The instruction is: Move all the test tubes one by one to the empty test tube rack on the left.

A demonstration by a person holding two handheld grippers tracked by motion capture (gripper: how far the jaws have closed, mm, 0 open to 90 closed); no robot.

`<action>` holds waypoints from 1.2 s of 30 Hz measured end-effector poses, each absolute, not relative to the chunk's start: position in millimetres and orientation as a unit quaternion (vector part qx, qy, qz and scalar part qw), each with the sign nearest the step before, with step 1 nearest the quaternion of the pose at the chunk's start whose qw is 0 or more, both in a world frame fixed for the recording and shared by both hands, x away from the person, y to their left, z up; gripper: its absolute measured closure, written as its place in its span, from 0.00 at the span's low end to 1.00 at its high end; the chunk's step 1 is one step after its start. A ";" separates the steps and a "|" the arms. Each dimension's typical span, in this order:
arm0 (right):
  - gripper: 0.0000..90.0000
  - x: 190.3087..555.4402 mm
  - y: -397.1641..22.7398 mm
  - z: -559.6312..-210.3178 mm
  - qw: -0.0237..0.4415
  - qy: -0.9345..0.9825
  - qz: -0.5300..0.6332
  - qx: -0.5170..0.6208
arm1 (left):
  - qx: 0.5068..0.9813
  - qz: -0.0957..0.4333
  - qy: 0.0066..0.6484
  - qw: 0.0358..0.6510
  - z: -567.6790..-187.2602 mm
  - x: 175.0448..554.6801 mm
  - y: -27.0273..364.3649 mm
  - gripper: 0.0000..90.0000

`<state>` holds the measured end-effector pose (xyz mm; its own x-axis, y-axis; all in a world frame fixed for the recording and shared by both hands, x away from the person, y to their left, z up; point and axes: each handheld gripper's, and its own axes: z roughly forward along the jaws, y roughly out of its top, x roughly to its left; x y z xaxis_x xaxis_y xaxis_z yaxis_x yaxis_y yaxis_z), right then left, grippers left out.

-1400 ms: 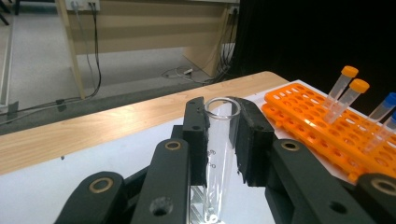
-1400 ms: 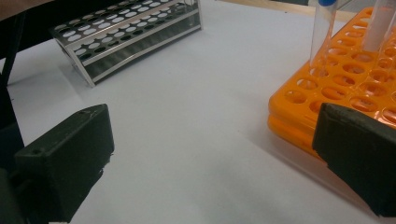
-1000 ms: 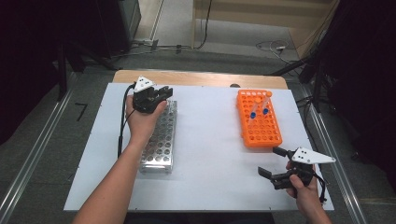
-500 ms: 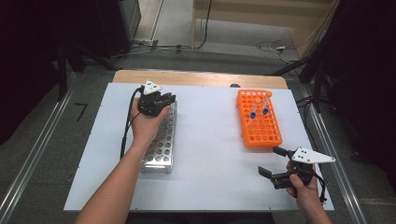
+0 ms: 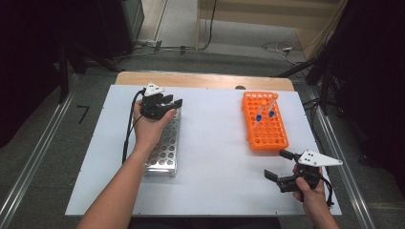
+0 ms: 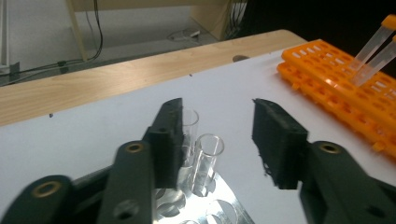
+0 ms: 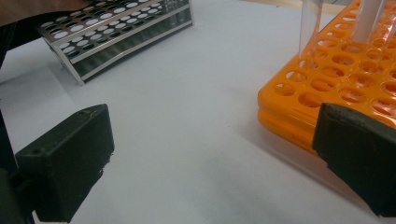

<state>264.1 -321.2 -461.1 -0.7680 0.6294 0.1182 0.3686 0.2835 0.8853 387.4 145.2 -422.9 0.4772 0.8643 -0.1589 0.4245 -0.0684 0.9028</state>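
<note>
Clear glass tubes [image 6: 207, 156], 2 in the far end of the metal rack [image 5: 165, 151], are best approached straight by the open left gripper [image 5: 175, 103], while the right gripper [image 5: 275, 164] is held open, empty.

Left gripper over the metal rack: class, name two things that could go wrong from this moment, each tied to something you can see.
1. The left gripper is open with two clear glass tubes standing close together between its jaws; closing may catch both or knock one over.
2. Glass is brittle, so a hard squeeze might crack a tube.
3. The capped tubes lean in the orange rack; a careless pass by the right gripper could tip them.
</note>
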 end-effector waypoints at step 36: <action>0.00 273.1 -322.5 -461.8 0.136 0.779 0.507 0.341 | 0.697 0.192 0.395 0.568 -416.6 255.2 159.9 0.00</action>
<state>273.1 -322.5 -461.8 -0.7301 0.6702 0.1336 0.3934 0.2523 0.8841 255.2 159.9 -416.6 0.6148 0.7678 -0.1802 0.3316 -0.0444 0.9424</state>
